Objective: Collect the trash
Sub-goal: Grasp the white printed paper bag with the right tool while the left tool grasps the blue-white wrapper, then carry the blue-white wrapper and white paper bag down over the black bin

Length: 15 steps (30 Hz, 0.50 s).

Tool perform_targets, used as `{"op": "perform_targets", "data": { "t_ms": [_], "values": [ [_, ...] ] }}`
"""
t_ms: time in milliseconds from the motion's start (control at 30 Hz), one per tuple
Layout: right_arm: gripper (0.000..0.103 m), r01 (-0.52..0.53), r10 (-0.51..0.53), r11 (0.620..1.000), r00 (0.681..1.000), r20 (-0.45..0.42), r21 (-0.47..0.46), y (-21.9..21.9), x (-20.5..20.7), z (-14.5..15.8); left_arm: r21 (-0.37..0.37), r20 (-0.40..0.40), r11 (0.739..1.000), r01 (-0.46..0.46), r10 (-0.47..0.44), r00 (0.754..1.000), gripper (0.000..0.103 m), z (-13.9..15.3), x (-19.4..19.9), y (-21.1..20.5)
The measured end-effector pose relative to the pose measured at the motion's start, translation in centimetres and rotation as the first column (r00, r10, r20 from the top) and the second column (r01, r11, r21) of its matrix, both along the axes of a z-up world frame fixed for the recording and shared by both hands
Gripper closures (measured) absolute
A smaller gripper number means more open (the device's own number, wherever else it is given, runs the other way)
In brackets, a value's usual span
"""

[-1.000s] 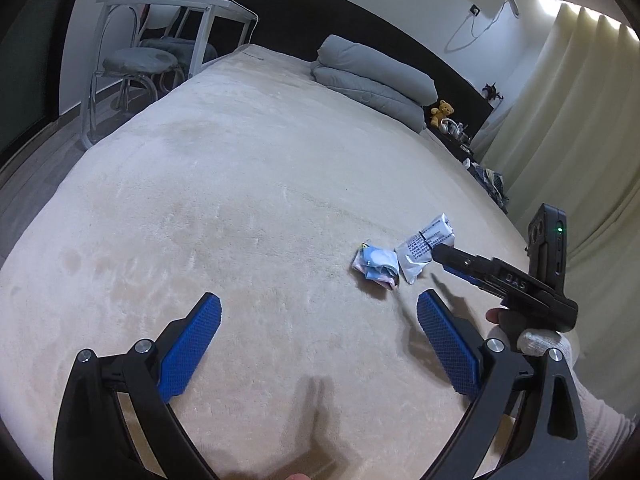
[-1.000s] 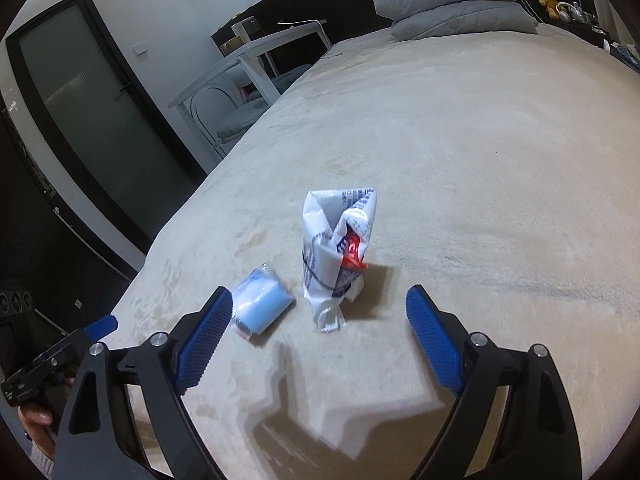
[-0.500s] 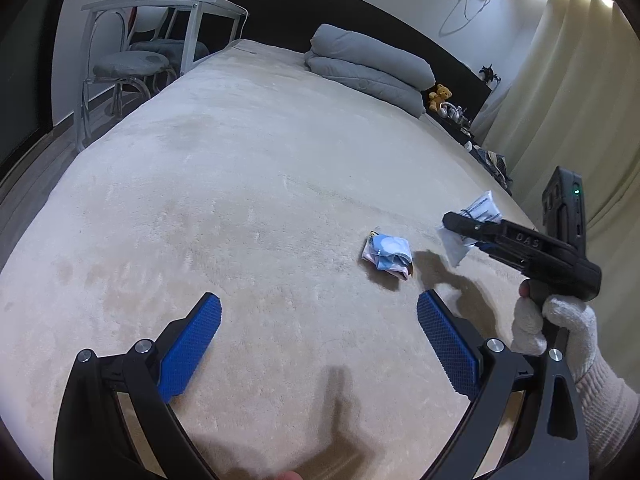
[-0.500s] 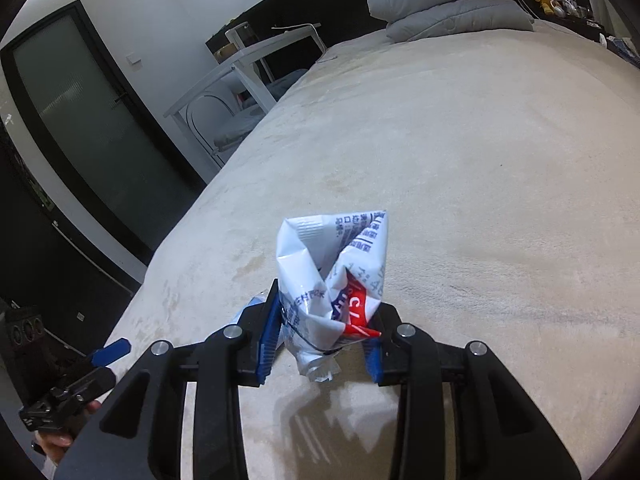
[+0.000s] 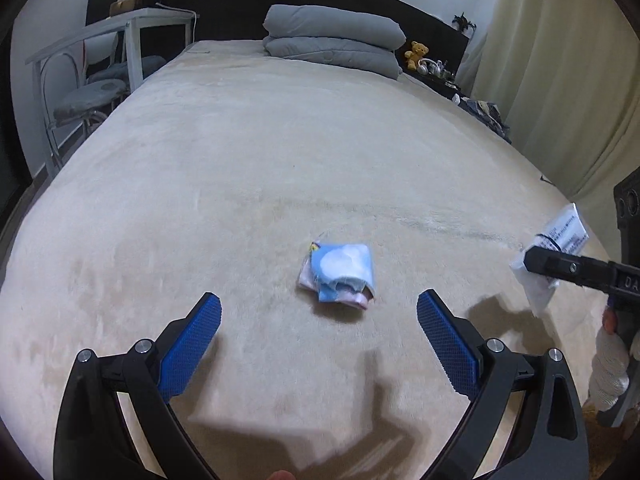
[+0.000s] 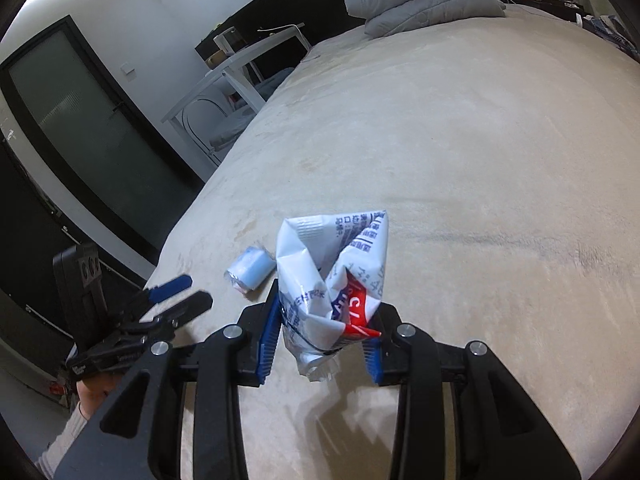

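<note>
A crumpled light-blue packet [image 5: 340,272] lies on the beige bed [image 5: 280,152], just ahead of my open, empty left gripper [image 5: 318,320]. It also shows in the right wrist view [image 6: 250,269]. My right gripper [image 6: 324,334] is shut on a crumpled white wrapper [image 6: 334,280] with blue print and a red patch, held above the bed. That wrapper [image 5: 554,248] and the right gripper [image 5: 532,260] show at the right edge of the left wrist view. The left gripper [image 6: 184,294] shows at the lower left of the right wrist view.
Grey pillows [image 5: 336,40] lie at the head of the bed. A white table [image 5: 116,36] and a chair [image 5: 88,96] stand at the left. Curtains [image 5: 560,60] hang on the right, with a cluttered nightstand [image 5: 432,68] and a dark glass door [image 6: 80,120].
My right gripper closed on the white wrapper and lifted it off the bed to the right. My left gripper moved right, so the blue packet is now centred in front of it.
</note>
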State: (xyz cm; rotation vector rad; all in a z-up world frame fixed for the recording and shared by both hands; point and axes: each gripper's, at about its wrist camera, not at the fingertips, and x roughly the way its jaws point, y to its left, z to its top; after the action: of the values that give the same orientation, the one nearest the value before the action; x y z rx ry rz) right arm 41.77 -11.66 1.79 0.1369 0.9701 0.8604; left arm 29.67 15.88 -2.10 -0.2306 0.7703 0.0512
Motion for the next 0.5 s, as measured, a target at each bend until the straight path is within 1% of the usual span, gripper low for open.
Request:
{"op": "perform_targets", "data": {
  "t_ms": [67, 133, 167, 200, 267, 333, 367, 400, 433, 467, 500],
  "values": [
    [0.066, -0.002, 0.002, 1.000, 1.000, -0.006, -0.005, -0.9, 0.0, -0.2, 0.013, -0.007, 1.000, 0.014, -0.014, 1.000, 0.007, 0.1, 1.3, -0.5],
    [0.066, -0.002, 0.002, 1.000, 1.000, 0.000, -0.005, -1.7, -0.1, -0.1, 0.051, -0.014, 0.998, 0.038, -0.037, 0.999, 0.007, -0.1, 2.3, -1.1],
    [0.066, -0.003, 0.003, 1.000, 1.000, 0.003, -0.003, -1.9, -0.1, -0.1, 0.078, -0.026, 0.996, 0.044, -0.042, 0.999, 0.007, -0.5, 2.9, -1.4],
    [0.066, -0.006, 0.006, 1.000, 1.000, 0.003, -0.001, -2.2, -0.1, -0.1, 0.088, -0.043, 0.995, 0.045, -0.041, 0.998, 0.007, -1.0, 3.5, -1.4],
    [0.066, -0.015, 0.015, 1.000, 1.000, 0.004, 0.005, -2.5, -0.3, 0.0, 0.087, -0.077, 0.995, 0.049, -0.042, 0.996, 0.011, -2.0, 4.4, -1.5],
    [0.066, -0.029, 0.029, 1.000, 0.999, 0.015, 0.005, -2.6, -0.6, 0.2, 0.119, -0.077, 0.992, 0.049, -0.040, 0.996, 0.026, -2.4, 4.8, -1.7],
    [0.066, -0.037, 0.037, 0.999, 0.999, 0.023, 0.004, -2.5, -0.8, 0.3, 0.126, -0.067, 0.991, 0.051, -0.043, 0.997, 0.028, -2.3, 4.9, -1.9],
    [0.066, -0.041, 0.041, 0.999, 0.999, 0.029, 0.000, -2.5, -0.8, 0.3, 0.136, -0.066, 0.989, 0.055, -0.046, 0.997, 0.034, -2.3, 5.1, -2.2],
    [0.066, -0.043, 0.044, 0.999, 0.998, 0.034, -0.003, -2.4, -0.8, 0.4, 0.155, -0.072, 0.986, 0.059, -0.048, 0.996, 0.048, -2.4, 5.3, -2.4],
    [0.066, -0.046, 0.046, 0.999, 0.998, 0.039, -0.001, -2.3, -0.7, 0.5, 0.170, -0.082, 0.984, 0.061, -0.048, 0.995, 0.055, -2.5, 5.6, -2.6],
    [0.066, -0.047, 0.047, 0.999, 0.998, 0.044, 0.003, -2.1, -0.6, 0.6, 0.179, -0.087, 0.982, 0.058, -0.043, 0.995, 0.056, -2.6, 5.7, -2.8]
  ]
}}
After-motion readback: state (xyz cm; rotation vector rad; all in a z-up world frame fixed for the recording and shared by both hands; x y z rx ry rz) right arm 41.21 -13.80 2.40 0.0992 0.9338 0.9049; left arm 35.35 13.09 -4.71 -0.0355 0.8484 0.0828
